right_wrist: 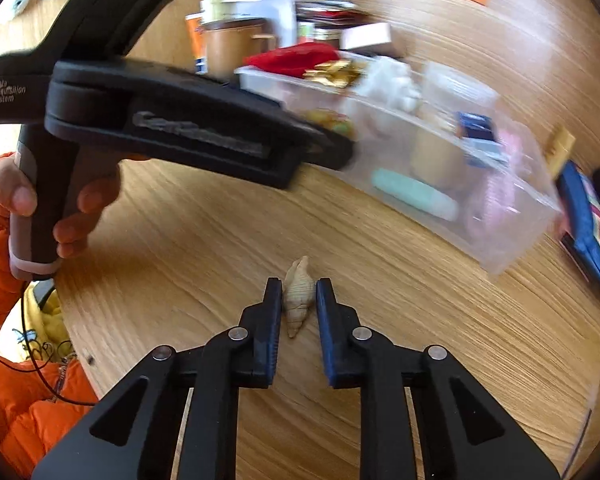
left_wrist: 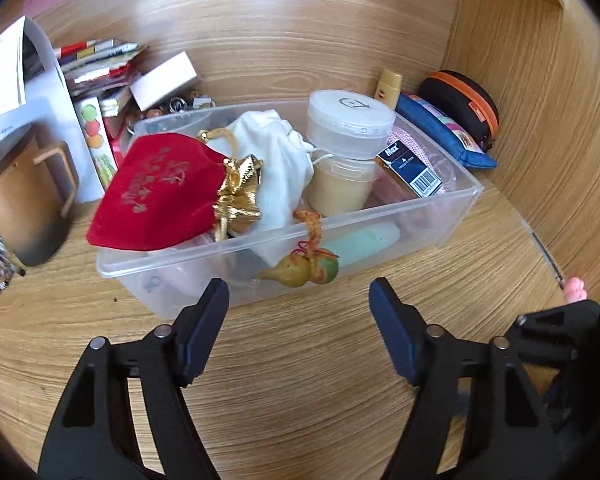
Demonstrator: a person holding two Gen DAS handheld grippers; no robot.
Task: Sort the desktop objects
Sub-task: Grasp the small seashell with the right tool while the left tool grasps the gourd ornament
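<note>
Right gripper (right_wrist: 299, 292) straddling a shell (right_wrist: 298, 294) on the desk (right_wrist: 420, 300).
Jaws nearly closed, pads flanking the shell, whose long axis runs along the fingers; contact uncertain. Bin (left_wrist: 380, 224) lies ahead; left gripper (left_wrist: 298, 292), open and empty, faces its near wall.

Pouch (left_wrist: 156, 192), jar (left_wrist: 348, 152) in bin (left_wrist: 440, 216); gourd (left_wrist: 304, 270) before bin.
</note>
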